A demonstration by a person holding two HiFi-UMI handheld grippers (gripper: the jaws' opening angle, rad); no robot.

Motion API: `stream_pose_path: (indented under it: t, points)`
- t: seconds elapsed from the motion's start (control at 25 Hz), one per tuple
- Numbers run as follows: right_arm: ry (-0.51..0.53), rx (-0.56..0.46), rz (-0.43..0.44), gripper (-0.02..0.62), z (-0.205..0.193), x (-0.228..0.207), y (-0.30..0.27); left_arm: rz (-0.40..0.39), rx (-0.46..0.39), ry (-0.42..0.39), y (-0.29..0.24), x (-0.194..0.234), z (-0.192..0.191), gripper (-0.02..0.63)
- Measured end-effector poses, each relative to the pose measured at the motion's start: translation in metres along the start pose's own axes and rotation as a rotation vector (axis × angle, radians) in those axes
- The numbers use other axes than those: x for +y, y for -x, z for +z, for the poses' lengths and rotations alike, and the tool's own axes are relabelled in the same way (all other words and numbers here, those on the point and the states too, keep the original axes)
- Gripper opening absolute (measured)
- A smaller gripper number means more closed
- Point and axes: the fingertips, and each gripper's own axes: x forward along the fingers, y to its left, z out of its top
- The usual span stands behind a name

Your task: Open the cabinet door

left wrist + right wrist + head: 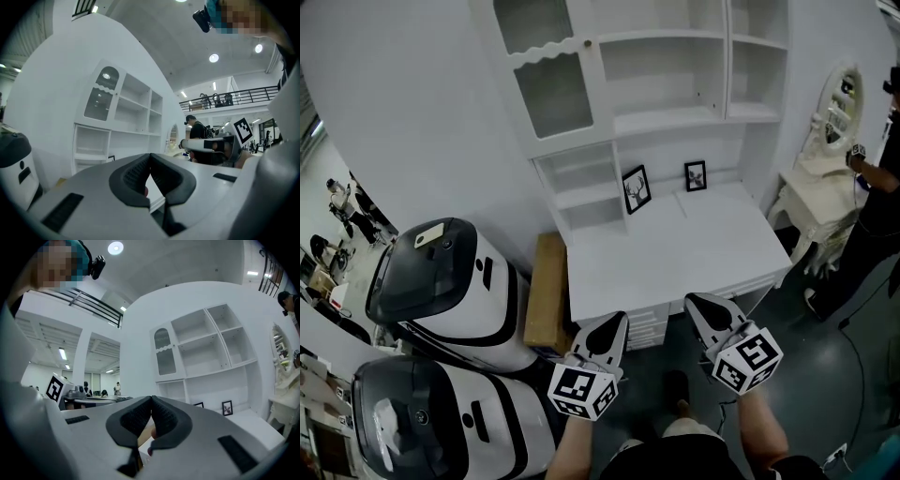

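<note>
Evenly level: left tongs (pixel 616 322), right tongs (pixel 695 303), closed.

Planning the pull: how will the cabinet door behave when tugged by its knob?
The cabinet door probably swings lightly, since it is a thin frame around a panel. That panel looks glazed in the left gripper view, so it may be fragile. The knob is small and round, so a grip on it may slip.

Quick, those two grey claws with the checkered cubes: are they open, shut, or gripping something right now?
Left grey two-jaw gripper: closed, holding nothing.
Right grey two-jaw gripper: closed, holding nothing.
</note>
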Motion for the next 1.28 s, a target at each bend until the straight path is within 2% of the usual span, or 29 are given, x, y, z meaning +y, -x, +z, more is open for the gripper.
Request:
stream_pose_path:
  t: [0.44,0.76,1.04,1.28]
  points:
    - [0.009,-0.009,0.104,0.018,0.057,-0.092,-0.089,0.06,-0.045,-0.03,-0.113,0.029,0.056,0.02]
    - [0.029,-0.001,0.161,0.018,0.07,-0.167,-0.12,0.136,-0.056,-0.042,-0.199,0.044,0.068,0.02]
    - [0.015,0.022,0.201,0.018,0.074,-0.211,-0.145,0.214,-0.071,-0.071,-0.236,0.065,0.089,0.021]
    - [0.001,0.014,0.211,0.018,0.085,-0.229,-0.166,0.241,-0.099,-0.131,-0.258,0.09,0.122,0.021]
